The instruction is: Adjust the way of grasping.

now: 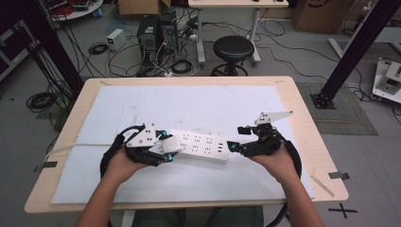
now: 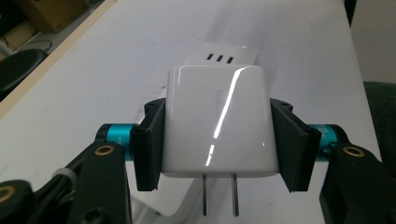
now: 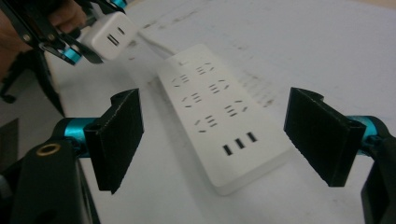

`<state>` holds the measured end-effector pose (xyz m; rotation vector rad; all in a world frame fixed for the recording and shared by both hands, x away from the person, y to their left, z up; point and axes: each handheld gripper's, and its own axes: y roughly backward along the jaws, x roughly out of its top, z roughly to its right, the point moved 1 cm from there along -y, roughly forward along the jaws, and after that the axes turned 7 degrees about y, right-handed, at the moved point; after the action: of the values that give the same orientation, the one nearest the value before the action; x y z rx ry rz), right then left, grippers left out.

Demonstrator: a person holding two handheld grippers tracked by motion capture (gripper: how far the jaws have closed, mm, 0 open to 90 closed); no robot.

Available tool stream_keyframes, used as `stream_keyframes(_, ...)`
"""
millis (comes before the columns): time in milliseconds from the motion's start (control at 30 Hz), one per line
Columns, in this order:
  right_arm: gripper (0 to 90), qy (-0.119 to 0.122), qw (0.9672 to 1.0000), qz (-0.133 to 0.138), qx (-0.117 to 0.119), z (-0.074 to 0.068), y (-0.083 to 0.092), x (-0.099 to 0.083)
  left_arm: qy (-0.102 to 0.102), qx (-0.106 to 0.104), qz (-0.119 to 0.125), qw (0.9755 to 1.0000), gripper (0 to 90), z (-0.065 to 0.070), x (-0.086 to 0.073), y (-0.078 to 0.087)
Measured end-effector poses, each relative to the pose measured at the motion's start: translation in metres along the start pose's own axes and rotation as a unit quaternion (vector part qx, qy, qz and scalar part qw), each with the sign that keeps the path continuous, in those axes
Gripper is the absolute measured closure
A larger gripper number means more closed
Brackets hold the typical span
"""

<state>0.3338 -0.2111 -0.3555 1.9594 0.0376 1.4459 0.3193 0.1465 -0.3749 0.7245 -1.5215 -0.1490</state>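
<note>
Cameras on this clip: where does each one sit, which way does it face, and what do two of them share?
High view: above the person's side, looking forward and down on the table; forearms and both grippers show.
Left gripper view: rides the left gripper, looking along jaws clamped on the white charger.
Right gripper view: rides the right gripper, open jaws framing the power strip.
All three views share the power strip and charger.

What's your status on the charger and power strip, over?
Left gripper shut on white charger, prongs bare. Right gripper open, near end of power strip. Sockets unobstructed.
</note>
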Motion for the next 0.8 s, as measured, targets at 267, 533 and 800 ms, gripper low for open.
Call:
stream_keyframes(267, 20.3, -0.020, 0.9990, -0.005, 0.039, -0.012, -0.027, -0.012, -0.075, 0.011, 0.010, 0.9971, 42.5, 0.027, 0.002, -0.025)
stream_keyframes(533, 20.3, -0.022, 0.9962, 0.003, 0.084, -0.036, -0.050, -0.017, -0.116, 0.013, 0.028, 0.9928, 42.5, 0.043, 0.002, -0.043)
stream_keyframes(800, 20.3, -0.079, 0.9856, 0.027, 0.147, -0.040, -0.068, -0.021, -0.128, 0.013, 0.041, 0.9908, 42.5, 0.051, 0.003, -0.050)
